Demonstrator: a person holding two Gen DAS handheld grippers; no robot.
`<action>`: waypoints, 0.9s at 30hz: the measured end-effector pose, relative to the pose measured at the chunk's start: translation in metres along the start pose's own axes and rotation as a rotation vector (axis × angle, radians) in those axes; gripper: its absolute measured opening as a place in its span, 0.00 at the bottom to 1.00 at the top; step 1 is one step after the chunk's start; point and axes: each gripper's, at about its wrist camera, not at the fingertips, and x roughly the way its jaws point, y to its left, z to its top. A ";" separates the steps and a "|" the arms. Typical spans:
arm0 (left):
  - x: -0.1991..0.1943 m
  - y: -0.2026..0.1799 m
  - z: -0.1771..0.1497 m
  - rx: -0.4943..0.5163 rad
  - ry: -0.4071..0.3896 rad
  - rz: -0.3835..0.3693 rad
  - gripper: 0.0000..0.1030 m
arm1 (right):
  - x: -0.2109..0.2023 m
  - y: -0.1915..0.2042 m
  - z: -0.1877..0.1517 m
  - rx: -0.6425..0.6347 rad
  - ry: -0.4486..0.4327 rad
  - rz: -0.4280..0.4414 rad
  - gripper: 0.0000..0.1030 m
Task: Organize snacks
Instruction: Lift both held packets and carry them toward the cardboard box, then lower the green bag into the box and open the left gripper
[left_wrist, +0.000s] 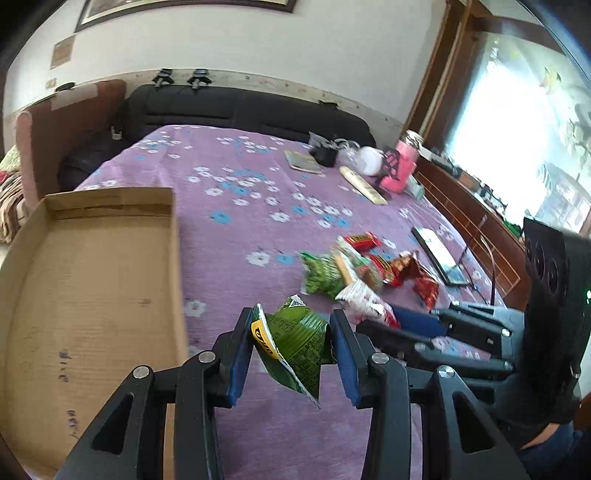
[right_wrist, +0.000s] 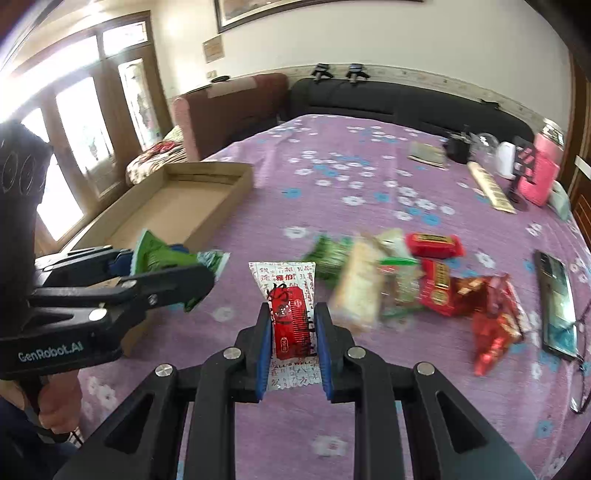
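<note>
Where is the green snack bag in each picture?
Left wrist view: the green snack bag sits bottom centre, pinched between the left gripper fingers.
Right wrist view: the same bag is at the left, held in the other gripper, just in front of the cardboard box.
Shared landmark: the cardboard box on the purple bedspread.

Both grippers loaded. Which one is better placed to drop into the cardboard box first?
Left, probably. The left gripper with its green packet sits right beside the cardboard box. The right gripper, holding the red-and-white packet, is farther over, with the left gripper between it and the box.
</note>
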 end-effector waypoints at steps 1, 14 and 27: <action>-0.003 0.006 0.000 -0.012 -0.007 0.006 0.42 | 0.001 0.005 0.002 -0.003 0.002 0.010 0.20; -0.033 0.085 -0.005 -0.156 -0.062 0.110 0.42 | 0.019 0.063 0.030 -0.032 0.012 0.119 0.20; -0.046 0.140 -0.023 -0.237 -0.073 0.238 0.42 | 0.055 0.118 0.039 -0.075 0.067 0.211 0.21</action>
